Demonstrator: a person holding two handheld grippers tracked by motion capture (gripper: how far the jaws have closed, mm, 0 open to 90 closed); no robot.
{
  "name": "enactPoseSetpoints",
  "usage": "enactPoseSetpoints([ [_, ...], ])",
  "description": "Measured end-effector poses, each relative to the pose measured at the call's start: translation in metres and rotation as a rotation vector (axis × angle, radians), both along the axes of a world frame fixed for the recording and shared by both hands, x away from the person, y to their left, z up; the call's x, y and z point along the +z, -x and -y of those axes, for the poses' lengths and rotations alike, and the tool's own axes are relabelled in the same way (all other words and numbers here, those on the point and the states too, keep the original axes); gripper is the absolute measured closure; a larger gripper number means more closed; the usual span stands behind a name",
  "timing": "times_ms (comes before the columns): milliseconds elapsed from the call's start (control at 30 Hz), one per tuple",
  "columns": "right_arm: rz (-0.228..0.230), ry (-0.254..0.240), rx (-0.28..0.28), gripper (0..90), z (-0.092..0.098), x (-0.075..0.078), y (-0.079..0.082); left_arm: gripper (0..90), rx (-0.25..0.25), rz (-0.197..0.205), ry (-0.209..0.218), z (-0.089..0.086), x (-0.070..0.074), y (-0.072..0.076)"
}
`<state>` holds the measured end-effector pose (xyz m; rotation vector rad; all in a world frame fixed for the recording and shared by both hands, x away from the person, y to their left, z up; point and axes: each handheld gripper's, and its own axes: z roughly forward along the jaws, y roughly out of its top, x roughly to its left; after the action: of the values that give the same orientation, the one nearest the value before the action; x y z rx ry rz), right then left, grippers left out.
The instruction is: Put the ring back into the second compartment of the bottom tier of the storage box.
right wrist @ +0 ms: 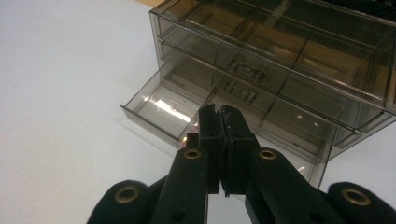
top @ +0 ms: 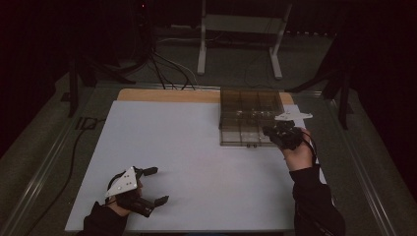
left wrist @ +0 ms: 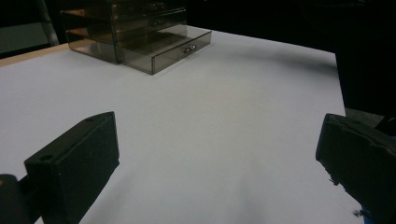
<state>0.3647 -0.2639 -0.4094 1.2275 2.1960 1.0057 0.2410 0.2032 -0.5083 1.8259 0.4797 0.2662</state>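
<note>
My right gripper (right wrist: 219, 135), jaws pressed together at the bottom drawer's (right wrist: 163, 109) knob, could drag the light organizer (top: 251, 115) near while my left gripper (top: 150, 186) idles wide.

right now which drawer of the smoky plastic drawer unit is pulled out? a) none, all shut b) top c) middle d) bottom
d: in the right gripper view the bottom drawer of the clear smoky drawer unit juts out over the white table, while the two drawers above sit flush; the right gripper has its jaws pressed together at that drawer's front edge.
</note>
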Motion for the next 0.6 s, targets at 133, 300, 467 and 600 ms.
enactPoseSetpoints([
  [133,-0.004,0.003,-0.002,88.3,-0.001,-0.002,-0.004,0.6,0.002,-0.001,0.005,0.0,0.0,-0.001],
  [300,-0.016,-0.003,-0.011,88.3,-0.001,-0.007,-0.009,0.6,0.004,0.0,0.007,0.0,0.001,-0.001],
  [467,-0.027,-0.016,-0.022,88.3,0.0,-0.013,-0.014,0.6,0.003,0.002,0.0,0.0,0.0,0.0],
  [600,-0.034,-0.026,-0.03,88.3,0.0,-0.018,-0.018,0.6,0.0,0.001,-0.004,0.0,0.0,0.0],
])
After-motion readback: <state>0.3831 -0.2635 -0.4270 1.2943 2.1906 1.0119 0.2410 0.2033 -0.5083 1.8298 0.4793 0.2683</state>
